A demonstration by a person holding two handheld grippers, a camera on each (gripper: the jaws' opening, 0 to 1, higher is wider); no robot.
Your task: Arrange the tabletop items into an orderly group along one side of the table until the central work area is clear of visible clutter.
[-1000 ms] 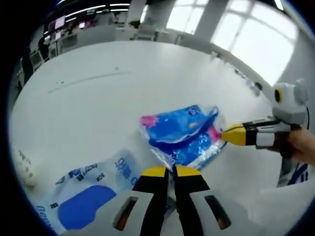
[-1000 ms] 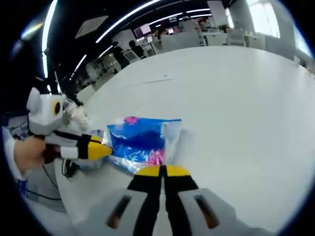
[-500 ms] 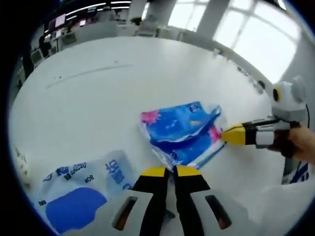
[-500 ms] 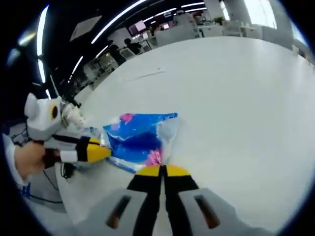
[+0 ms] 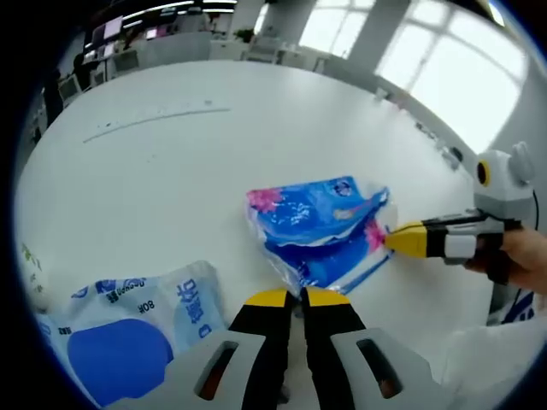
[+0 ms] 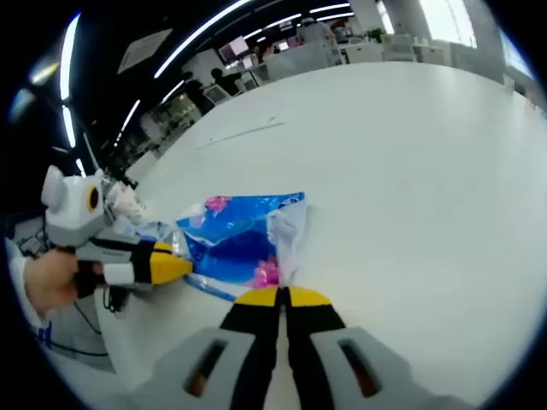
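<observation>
Both grippers, left gripper (image 5: 296,296) and right gripper (image 6: 282,295), clamp jaws on the blue tissue pack (image 5: 320,231) atop the white counter (image 5: 171,171). Moving together should keep its wrapper untorn toward the tissue pack at seven o'clock (image 5: 128,329).

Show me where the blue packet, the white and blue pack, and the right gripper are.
blue packet (image 5: 320,226), left gripper view, its crinkled front.
white and blue pack (image 5: 128,333), left gripper view, its blue patch.
right gripper (image 5: 391,240), left gripper view, its yellow tip.

Tongs in my hands: two, my left gripper (image 5: 297,296) and my right gripper (image 6: 283,295).
Blue crinkly packets just ahead of both tongs: one (image 5: 320,231).
White-and-blue tissue packs beside my left tongs: one (image 5: 128,329).
Tables: one (image 5: 171,162).
</observation>
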